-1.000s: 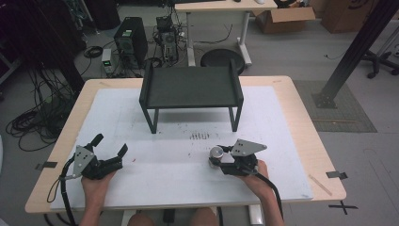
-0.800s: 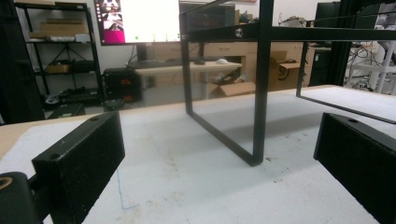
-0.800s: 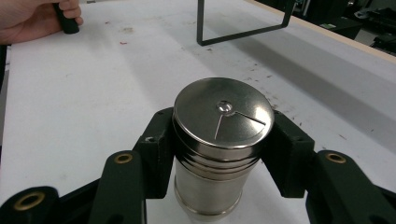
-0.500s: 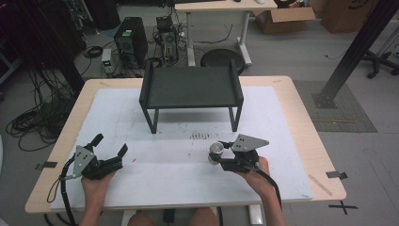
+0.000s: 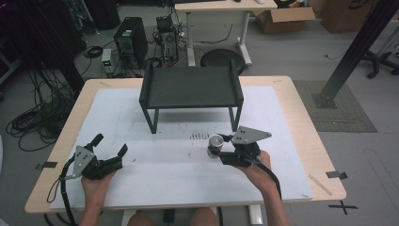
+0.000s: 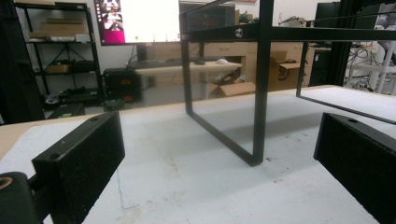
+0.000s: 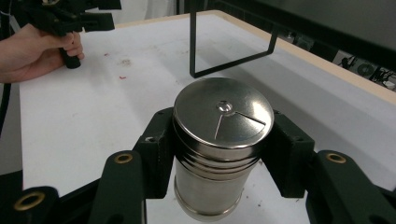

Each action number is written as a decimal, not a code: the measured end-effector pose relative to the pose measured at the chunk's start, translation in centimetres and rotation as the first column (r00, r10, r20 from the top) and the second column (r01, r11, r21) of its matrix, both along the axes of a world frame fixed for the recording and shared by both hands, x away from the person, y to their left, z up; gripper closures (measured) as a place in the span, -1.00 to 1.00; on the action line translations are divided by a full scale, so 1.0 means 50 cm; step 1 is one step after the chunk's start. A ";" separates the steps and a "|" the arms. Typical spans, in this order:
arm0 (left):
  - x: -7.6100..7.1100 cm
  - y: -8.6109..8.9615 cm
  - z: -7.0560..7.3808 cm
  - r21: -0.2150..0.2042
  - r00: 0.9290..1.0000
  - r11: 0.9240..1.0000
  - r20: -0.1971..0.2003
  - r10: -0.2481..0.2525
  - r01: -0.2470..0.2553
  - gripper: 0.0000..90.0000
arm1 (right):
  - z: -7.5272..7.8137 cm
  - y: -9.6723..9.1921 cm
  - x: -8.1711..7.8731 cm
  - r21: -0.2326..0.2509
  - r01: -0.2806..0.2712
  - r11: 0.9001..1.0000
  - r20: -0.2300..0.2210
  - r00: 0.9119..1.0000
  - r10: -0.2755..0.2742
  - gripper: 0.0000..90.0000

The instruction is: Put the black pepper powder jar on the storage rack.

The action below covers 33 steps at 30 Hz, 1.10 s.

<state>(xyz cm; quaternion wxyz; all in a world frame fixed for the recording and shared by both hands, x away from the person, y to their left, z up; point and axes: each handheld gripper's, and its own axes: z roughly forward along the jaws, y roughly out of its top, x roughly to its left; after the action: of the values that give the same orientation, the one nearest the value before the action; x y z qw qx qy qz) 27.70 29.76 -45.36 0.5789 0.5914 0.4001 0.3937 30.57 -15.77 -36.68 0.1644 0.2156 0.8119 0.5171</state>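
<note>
The right gripper [image 5: 221, 149] is clamping a metal can [image 7: 219, 144] between its two pads, one on each side of the ribbed wall just under the lid. The can is standing upright in the grip, its flat lid facing up, near the front right of the white mat [image 5: 179, 169]. In the high view the can [image 5: 215, 143] is sitting just in front of the right front leg of the black stand [image 5: 190, 89], apart from it. Whether its base is touching the mat cannot be told.

The left gripper [image 5: 110, 146] is resting low at the front left of the mat, well apart from the can. Its jaws are standing wide apart with nothing between them, pointing toward the stand's legs.
</note>
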 end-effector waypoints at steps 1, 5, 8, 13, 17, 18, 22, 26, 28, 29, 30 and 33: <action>0.000 0.000 0.000 0.000 1.000 1.000 0.000 0.000 0.000 -0.95 | 0.005 0.001 0.001 0.001 0.001 1.000 0.000 1.000 -0.001 0.09; 0.000 0.000 0.000 0.000 1.000 1.000 -0.001 0.000 0.000 -0.95 | 0.026 0.006 0.005 0.003 0.004 1.000 -0.002 1.000 -0.004 0.09; 0.000 0.000 0.000 0.000 1.000 1.000 -0.001 0.000 0.000 -0.95 | 0.040 0.010 0.012 0.000 0.014 1.000 -0.002 1.000 -0.014 0.09; 0.000 0.000 0.000 0.000 1.000 1.000 -0.001 0.000 0.000 -0.95 | 0.065 0.018 0.023 0.002 0.025 1.000 -0.004 1.000 -0.025 0.09; 0.000 0.000 0.000 0.000 1.000 1.000 -0.001 0.000 0.000 -0.95 | 0.087 0.024 0.030 0.005 0.038 0.999 -0.003 0.999 -0.038 0.09; 0.000 0.000 0.000 0.000 1.000 1.000 -0.001 0.000 0.000 -0.95 | 0.092 0.026 0.032 0.004 0.041 0.999 -0.003 0.999 -0.041 0.09; 0.000 0.000 0.000 0.000 1.000 1.000 -0.002 0.000 0.000 -0.95 | 0.110 0.032 0.041 -0.001 0.055 0.999 -0.008 0.998 -0.055 0.09; 0.000 0.000 0.000 -0.001 1.000 1.000 -0.003 0.000 0.000 -0.95 | 0.122 0.036 0.053 -0.011 0.064 0.998 -0.010 0.998 -0.064 0.09; 0.000 0.000 0.000 0.000 1.000 1.000 -0.003 0.000 0.000 -0.95 | 0.135 0.039 0.068 -0.009 0.075 0.997 -0.019 0.997 -0.075 0.09; 0.000 0.000 0.000 0.000 1.000 1.000 -0.003 0.000 0.000 -0.95 | 0.140 0.039 0.073 -0.009 0.079 0.997 -0.021 0.997 -0.079 0.09; 0.000 0.000 0.000 0.001 1.000 1.000 -0.003 -0.001 0.001 -0.95 | 0.145 0.041 0.079 -0.009 0.083 0.997 -0.022 0.996 -0.083 0.09; 0.000 0.000 0.000 0.001 1.000 1.000 -0.003 -0.001 0.001 -0.95 | 0.161 0.044 0.096 -0.005 0.094 0.996 -0.027 0.995 -0.094 0.09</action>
<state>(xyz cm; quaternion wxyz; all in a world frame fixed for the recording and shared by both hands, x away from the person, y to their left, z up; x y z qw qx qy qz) 27.72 29.74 -45.35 0.5781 0.5924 0.4006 0.3930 35.37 -13.59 -28.62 0.1778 0.2604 0.8040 0.5041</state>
